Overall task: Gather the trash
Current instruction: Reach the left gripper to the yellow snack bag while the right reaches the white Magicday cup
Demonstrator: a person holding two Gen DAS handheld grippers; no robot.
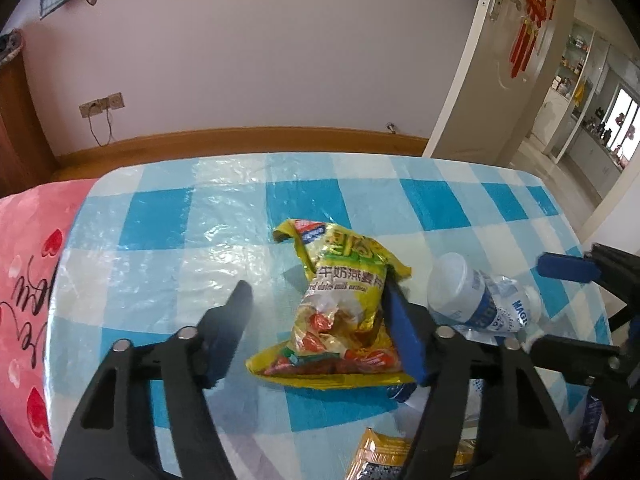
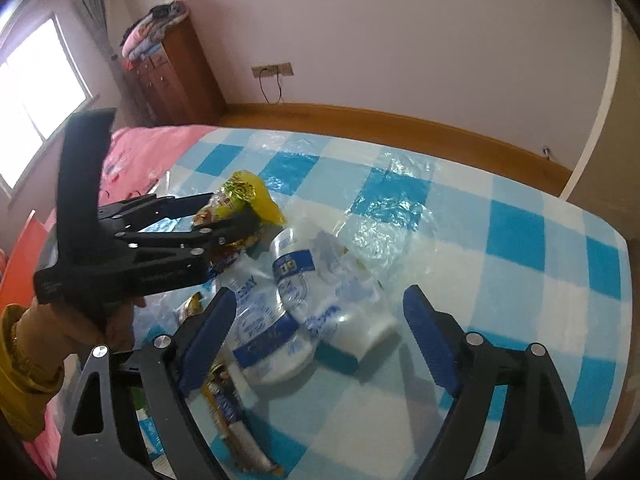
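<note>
1. At the bottom of the left wrist view, the left gripper [image 1: 316,312] has its two jaws wide apart, one on each side of the yellow snack bag [image 1: 340,312]. The right blue pad [image 1: 404,332] is just beside the bag edge; the left pad stands apart from it.
2. At the bottom of the right wrist view, the right gripper [image 2: 320,328] is also spread wide, low over the crushed plastic bottle [image 2: 304,280] and the clear wrappers [image 2: 260,332] in the centre.
3. At the left of this view, a hand [image 2: 100,320] in a yellow sleeve [image 2: 24,364] holds the left gripper level, its fingers pointing to the right.
4. The bottle lies on its side just right of the yellow bag on the blue checkered tablecloth [image 1: 160,220].
5. Further back, at the upper left, a pink blanket [image 2: 152,148], then a wooden cabinet [image 2: 176,76] against the wall.
</note>
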